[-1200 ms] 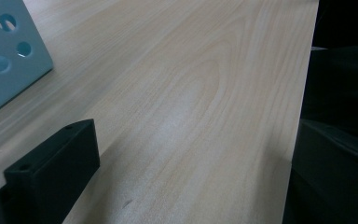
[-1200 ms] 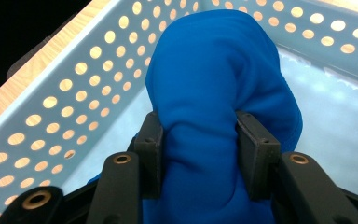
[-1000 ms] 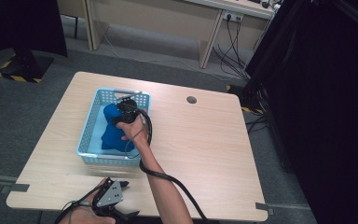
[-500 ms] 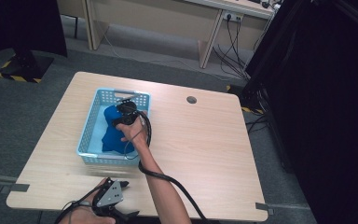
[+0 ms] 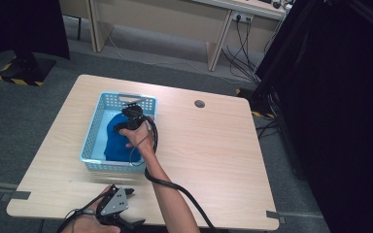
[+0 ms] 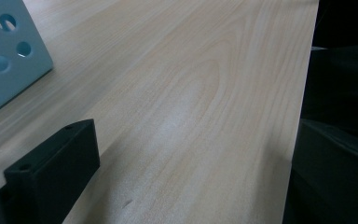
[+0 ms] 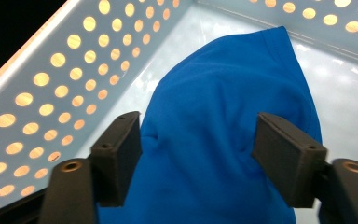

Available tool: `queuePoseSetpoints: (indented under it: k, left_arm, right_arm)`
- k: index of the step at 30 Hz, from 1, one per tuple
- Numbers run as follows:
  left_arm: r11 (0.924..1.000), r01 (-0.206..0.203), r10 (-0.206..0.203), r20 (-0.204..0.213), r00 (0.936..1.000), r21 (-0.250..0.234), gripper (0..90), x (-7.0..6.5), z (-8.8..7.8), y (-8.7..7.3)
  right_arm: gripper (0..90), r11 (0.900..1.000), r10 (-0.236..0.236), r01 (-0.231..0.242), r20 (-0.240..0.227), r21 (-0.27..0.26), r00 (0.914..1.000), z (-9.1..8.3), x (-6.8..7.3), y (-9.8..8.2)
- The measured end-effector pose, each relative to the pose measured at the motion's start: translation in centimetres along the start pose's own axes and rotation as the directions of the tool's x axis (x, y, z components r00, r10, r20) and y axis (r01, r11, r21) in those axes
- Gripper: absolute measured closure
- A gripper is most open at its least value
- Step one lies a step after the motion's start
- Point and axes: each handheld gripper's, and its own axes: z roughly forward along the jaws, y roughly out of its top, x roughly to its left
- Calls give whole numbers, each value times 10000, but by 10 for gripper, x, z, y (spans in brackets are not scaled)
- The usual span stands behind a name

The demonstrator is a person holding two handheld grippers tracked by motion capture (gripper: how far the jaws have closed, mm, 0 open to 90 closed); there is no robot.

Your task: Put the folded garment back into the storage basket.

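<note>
Wooden table (image 5: 213, 145): right claw (image 7: 198, 140) released over blue cloth (image 7: 223, 140); left claw's (image 5: 126, 206) state indiscernible.

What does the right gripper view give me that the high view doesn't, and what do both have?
Right gripper view alone: the right tool seen along its own two jaws. They have just been opening and stand apart, with a fold of the blue cloth between them; light glows through the basket wall's holes.

High view alone: the whole table, the left tool at its near edge, the person's right forearm with the trailing cable, and the floor and desks beyond.

Both: the cloth lying inside the basket, with the right tool over it.
</note>
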Motion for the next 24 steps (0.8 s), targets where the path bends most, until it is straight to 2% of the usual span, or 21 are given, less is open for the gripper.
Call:
queuePoseSetpoints:
  k: [8, 20, 24]
  left_arm:
    - [10000, 2, -2, 1, 10000, 0, 0, 0, 0, 0]
    - [10000, 4, -4, 1, 10000, -3, 0, 0, 0, 0]
    - [10000, 1, -1, 2, 10000, -2, 0, 0, 0, 0]
  right_arm:
    - [246, 9999, 108, -108, -11, -120, 9999, -4, -2, -1]
    - [160, 9996, -159, 150, -322, -258, 9994, -13, 0, -1]
    - [135, 9991, -225, 214, -280, -374, 9994, -17, 1, -1]
